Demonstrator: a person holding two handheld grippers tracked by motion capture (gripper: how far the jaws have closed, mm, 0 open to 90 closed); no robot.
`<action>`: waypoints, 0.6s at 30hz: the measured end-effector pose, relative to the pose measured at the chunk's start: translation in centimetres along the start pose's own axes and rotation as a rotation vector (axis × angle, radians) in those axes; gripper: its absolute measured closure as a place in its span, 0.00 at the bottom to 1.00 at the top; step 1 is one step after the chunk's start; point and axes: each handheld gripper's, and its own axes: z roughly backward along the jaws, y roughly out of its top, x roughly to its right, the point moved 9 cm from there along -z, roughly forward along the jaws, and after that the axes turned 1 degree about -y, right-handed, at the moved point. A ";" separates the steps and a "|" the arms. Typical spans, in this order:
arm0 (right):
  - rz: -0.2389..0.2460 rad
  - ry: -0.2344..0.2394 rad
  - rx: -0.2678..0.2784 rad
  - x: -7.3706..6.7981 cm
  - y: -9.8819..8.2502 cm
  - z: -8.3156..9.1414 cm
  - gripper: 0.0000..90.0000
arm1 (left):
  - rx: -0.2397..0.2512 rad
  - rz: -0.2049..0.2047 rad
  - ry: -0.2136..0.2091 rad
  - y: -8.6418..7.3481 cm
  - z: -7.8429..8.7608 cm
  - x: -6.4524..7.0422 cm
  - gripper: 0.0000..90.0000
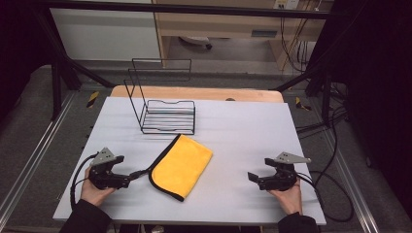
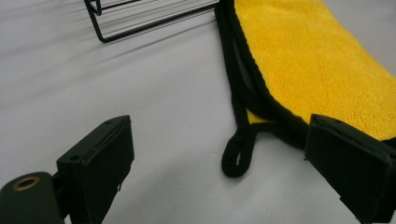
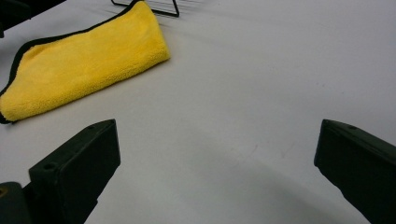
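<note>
- Cloth (image 1: 181, 166) lies flat on the table (image 1: 243, 131), a bit left of centre, folded.
- Wire rack (image 1: 165, 109) stands on the table behind the cloth, its front edge just beside the cloth's far corner.
- Cloth's hanging loop (image 2: 237, 156) sticks out on its left side, toward the left gripper (image 1: 135, 175).
- Left gripper sits at the near left, jaws just beside the loop.
- Right gripper (image 1: 252, 177) sits at the near right, well apart from the cloth, bare table between its jaws.

text: none legible | labels: none | signs: none
</note>
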 end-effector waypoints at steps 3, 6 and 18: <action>-0.002 -0.005 -0.001 0.0 0.0 0.0 0.01 | -0.006 0.000 0.007 0.2 -0.1 0.3 0.11; -0.005 -0.008 0.001 0.0 0.0 0.0 0.01 | -0.011 0.008 0.011 0.3 -0.2 0.4 0.13; -0.005 -0.009 -0.009 -0.5 0.1 -0.3 0.02 | -0.029 0.052 -0.028 1.4 -1.8 2.3 0.32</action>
